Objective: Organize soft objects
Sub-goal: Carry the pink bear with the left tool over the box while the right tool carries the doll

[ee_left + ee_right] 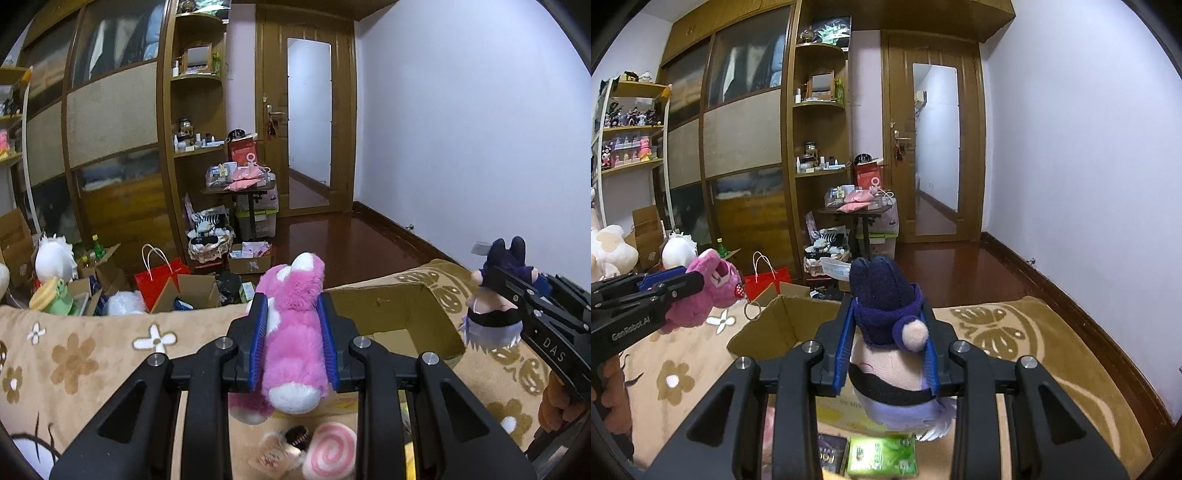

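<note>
Left wrist view: a pink plush toy is seen clamped between the blue pads of the left tongs, which are clenched on its body; the toy's long axis runs along the fingers, one white-tipped end pointing forward beyond the fingertips and the other white end hanging back beneath the linkage. Below it, a pink-and-white swirl plush and a pale plush are seen lying close together, though it cannot be told whether they are inside the box. An open cardboard box is set on a tan flowered blanket, just ahead and to the right of the tongs. In the right wrist view, a doll with a dark purple hat is gripped by the right tongs, which are closed on it at hat level; its long axis also lies along the fingers, the hat's two ears pointing forward and up, the pale lilac skirt hanging toward the camera. A round pink pompom is seen on the hat's right side. Beneath the doll, a green packet and a dark box are seen side by side. Both toys are held in the air above the blanket, near the cardboard box, with the pink plush to the left of the doll.
</note>
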